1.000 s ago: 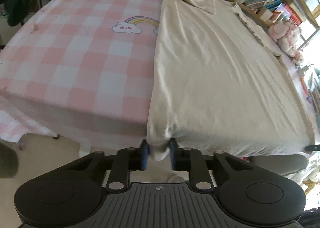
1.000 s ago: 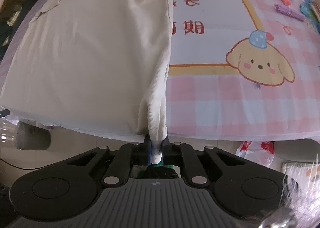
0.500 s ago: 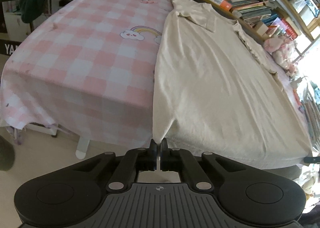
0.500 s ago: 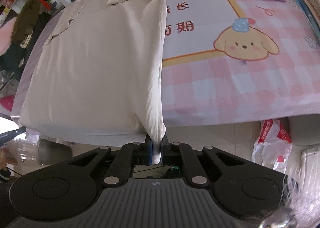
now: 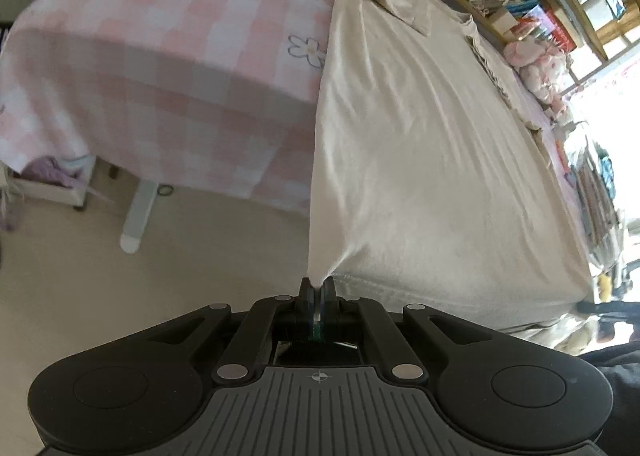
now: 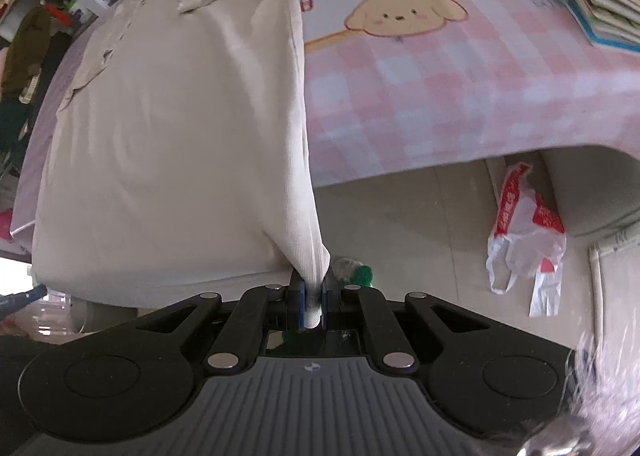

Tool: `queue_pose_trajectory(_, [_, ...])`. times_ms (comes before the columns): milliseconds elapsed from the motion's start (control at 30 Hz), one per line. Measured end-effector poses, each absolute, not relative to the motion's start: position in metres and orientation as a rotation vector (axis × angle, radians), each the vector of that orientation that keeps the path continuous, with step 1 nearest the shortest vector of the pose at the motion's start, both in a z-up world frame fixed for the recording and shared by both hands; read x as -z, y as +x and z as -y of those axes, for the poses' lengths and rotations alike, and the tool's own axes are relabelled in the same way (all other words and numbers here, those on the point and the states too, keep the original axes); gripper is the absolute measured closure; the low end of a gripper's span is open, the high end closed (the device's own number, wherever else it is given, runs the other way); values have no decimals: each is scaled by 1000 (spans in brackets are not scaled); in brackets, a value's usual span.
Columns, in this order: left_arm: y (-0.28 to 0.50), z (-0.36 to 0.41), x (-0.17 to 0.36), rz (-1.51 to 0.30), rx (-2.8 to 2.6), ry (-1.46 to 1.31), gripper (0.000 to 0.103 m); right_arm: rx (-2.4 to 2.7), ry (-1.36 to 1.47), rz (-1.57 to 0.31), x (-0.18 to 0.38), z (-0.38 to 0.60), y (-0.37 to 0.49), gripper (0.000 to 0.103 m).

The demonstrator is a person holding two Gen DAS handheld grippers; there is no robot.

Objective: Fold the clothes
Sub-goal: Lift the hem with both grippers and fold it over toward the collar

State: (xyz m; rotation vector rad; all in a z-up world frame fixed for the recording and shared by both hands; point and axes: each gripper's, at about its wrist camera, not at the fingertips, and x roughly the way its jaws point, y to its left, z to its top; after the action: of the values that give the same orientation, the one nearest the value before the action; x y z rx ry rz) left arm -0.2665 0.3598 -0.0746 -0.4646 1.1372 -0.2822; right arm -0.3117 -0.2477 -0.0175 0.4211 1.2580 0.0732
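- left gripper (image 5: 318, 285) has just clenched on the cream shirt (image 5: 420, 144) hem corner; right gripper (image 6: 313, 292) grips the other
- hem now seems drawn off the table (image 5: 160, 68) edge, ready for folding

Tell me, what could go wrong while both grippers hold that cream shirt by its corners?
The left gripper pinches only a thin tip of the cream shirt, so the corner might slip free. The right gripper holds a thicker bunch, so the pull may be uneven and skew the fold. Its hem already hangs past the table edge, so it could slide off.
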Motion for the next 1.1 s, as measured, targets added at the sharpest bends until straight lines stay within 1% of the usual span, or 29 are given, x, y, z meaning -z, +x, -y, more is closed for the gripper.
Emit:
queue_pose_trajectory(133, [-263, -367, 62, -1076, 313, -494, 102, -72, 435, -1234, 6, 246, -311, 96])
queue_pose_trajectory(233, [-255, -379, 48, -996, 328, -573, 102, -95, 509, -1167, -13, 251, -307, 96])
queue_pose_trajectory(367, [-236, -392, 27, -838, 340, -758, 102, -155, 706, -978, -46, 271, -299, 96])
queue_pose_trajectory(500, [-204, -400, 7, -653, 359, -914, 102, -197, 848, -773, -74, 283, -272, 96])
queue_pose_trajectory(600, [-170, -395, -6, -560, 361, -975, 102, -218, 909, -653, -86, 288, -243, 96])
queue_pose_trajectory(667, [-148, -386, -16, -512, 360, -978, 102, -205, 899, -612, -92, 286, -219, 96])
queue_pose_trajectory(867, [-86, -367, -35, -461, 317, -991, 102, -162, 846, -525, -107, 282, -147, 96])
queue_pose_trajectory(1100, [-35, -355, -37, -448, 238, -1020, 102, -198, 832, -527, -99, 296, -68, 96])
